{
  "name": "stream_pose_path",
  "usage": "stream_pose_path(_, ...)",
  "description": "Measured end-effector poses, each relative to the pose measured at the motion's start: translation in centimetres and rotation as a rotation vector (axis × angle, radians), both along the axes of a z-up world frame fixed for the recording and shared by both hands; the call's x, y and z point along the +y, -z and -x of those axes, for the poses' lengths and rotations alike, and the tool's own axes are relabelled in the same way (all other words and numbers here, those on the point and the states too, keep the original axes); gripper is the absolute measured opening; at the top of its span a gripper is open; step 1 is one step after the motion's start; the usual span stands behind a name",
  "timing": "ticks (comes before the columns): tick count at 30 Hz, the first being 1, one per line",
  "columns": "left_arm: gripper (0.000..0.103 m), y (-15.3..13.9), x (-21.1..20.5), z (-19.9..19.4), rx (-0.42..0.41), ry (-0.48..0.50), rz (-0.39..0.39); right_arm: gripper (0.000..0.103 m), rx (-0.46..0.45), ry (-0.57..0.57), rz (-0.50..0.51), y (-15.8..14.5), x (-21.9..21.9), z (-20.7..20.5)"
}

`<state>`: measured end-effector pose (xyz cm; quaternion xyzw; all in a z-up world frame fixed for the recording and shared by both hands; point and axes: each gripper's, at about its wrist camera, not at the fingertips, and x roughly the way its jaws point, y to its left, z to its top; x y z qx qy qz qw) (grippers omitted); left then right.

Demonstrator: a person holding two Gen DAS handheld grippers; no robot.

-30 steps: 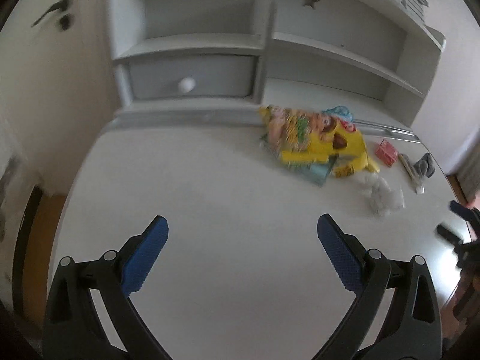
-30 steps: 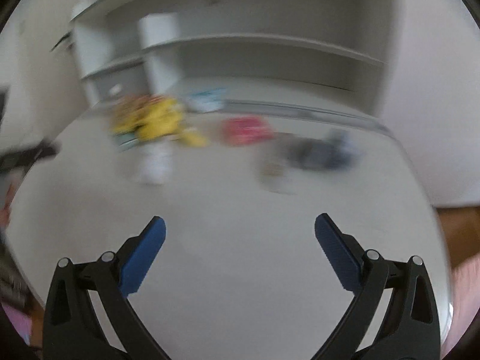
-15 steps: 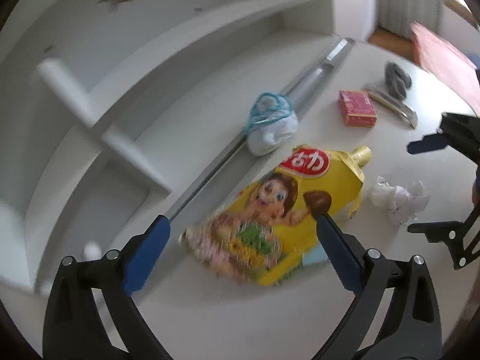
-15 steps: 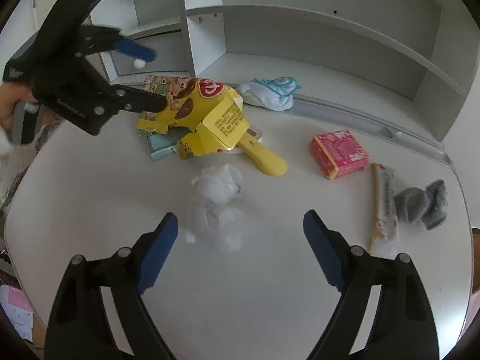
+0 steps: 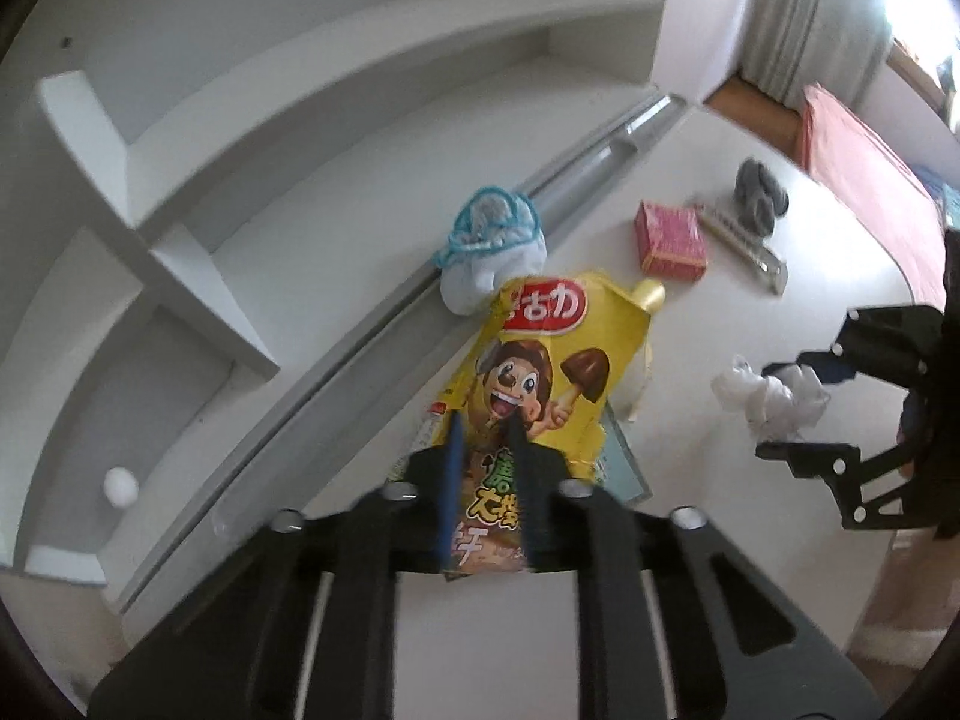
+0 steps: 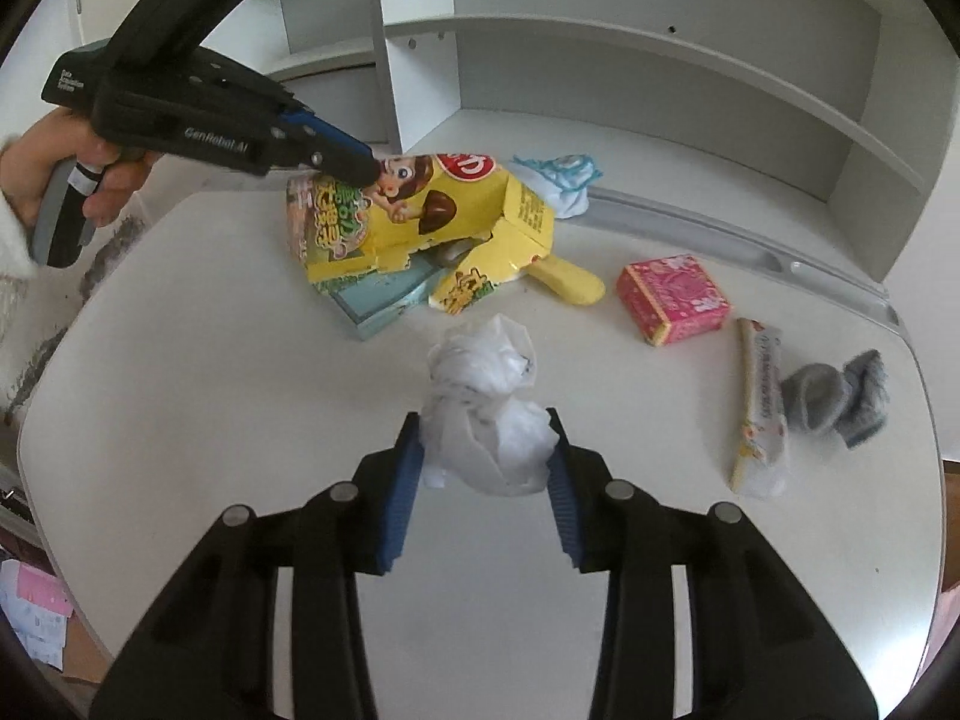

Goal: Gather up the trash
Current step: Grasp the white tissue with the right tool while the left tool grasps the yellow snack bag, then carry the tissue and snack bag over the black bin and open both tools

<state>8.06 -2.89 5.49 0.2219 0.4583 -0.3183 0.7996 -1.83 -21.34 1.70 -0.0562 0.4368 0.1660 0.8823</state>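
My left gripper [image 5: 486, 426] is shut on the near edge of a yellow snack box [image 5: 540, 354] that lies on the white desk; it also shows in the right wrist view [image 6: 354, 162] at the box [image 6: 420, 210]. My right gripper [image 6: 483, 438] is shut on a crumpled white tissue [image 6: 480, 384] at the desk's middle; the tissue also shows in the left wrist view [image 5: 762, 396], with the right gripper [image 5: 774, 408] around it.
A pink box [image 6: 672, 294], a long wrapper [image 6: 759, 402] and grey socks [image 6: 840, 396] lie to the right. A teal booklet [image 6: 384, 294] lies under the yellow box. A white-and-blue sock [image 6: 564, 180] sits by the shelf unit [image 6: 600, 36] behind.
Both grippers were open; the left moved in and closed on the yellow box, and the right moved forward and closed on the tissue.
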Motion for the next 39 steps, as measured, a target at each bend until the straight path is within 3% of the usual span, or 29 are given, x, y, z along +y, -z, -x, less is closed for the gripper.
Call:
stream_pose_path(3, 0.006, -0.4, -0.6, 0.7, -0.040, 0.004, -0.042, 0.039, -0.005, 0.021, -0.013, -0.3, -1.0, 0.8)
stream_pose_path(4, 0.012, -0.3, -0.8, 0.8, -0.048, -0.002, -0.055, 0.039, -0.005, 0.031, -0.019, -0.4, -1.5, 1.2)
stream_pose_path(6, 0.055, -0.4, -0.6, 0.8, -0.066, -0.032, -0.092, 0.039, -0.004, 0.047, -0.029, -0.4, -2.3, 1.7)
stream_pose_path(7, 0.085, -0.5, -0.6, 0.8, -0.089, -0.038, -0.099, 0.039, -0.003, 0.054, -0.036, -0.3, -2.8, 2.0)
stream_pose_path(8, 0.088, -0.5, -0.9, 1.2, -0.121, -0.030, -0.093, 0.039, -0.002, 0.061, -0.039, -0.3, -3.0, 2.3)
stream_pose_path(10, 0.088, -0.3, -1.7, 1.3, -0.105, 0.006, -0.091, 0.039, -0.003, 0.076, -0.036, -0.2, -3.9, 2.9)
stream_pose_path(13, 0.088, 0.9, -2.9, 0.5, -0.105, 0.013, -0.153, 0.039, 0.010, 0.098, -0.040, 0.2, -5.0, 3.1)
stream_pose_path(15, 0.085, 2.2, -3.6, -0.7, -0.039, 0.023, -0.158, 0.039, 0.017, 0.112, -0.047, 0.5, -5.6, 3.0)
stream_pose_path(16, 0.072, 2.7, -3.7, -1.3, 0.000, 0.028, -0.147, 0.039, 0.019, 0.118, -0.050, 0.5, -5.9, 3.0)
stream_pose_path(17, 0.068, 3.3, -3.8, -1.9, 0.034, 0.028, -0.133, 0.039, 0.018, 0.122, -0.050, 0.6, -5.9, 2.8)
stream_pose_path(20, 0.053, 3.2, -3.5, -2.5, 0.028, 0.008, -0.119, 0.039, 0.017, 0.133, -0.048, 0.7, -6.5, 3.0)
stream_pose_path(23, 0.048, 2.4, -2.5, -2.8, 0.028, -0.057, -0.064, 0.039, 0.020, 0.140, -0.053, 0.9, -7.0, 3.0)
stream_pose_path(27, 0.047, 0.6, -0.7, -2.5, -0.019, -0.138, -0.038, 0.039, 0.019, 0.144, -0.060, 1.0, -7.2, 3.2)
stream_pose_path(34, 0.047, -1.1, 0.4, -0.5, -0.066, -0.193, -0.043, 0.039, 0.017, 0.166, -0.076, 0.8, -7.8, 3.7)
stream_pose_path(39, 0.047, -3.7, 1.6, 1.4, -0.066, -0.233, 0.057, 0.039, 0.020, 0.173, -0.122, 0.9, -8.5, 4.6)
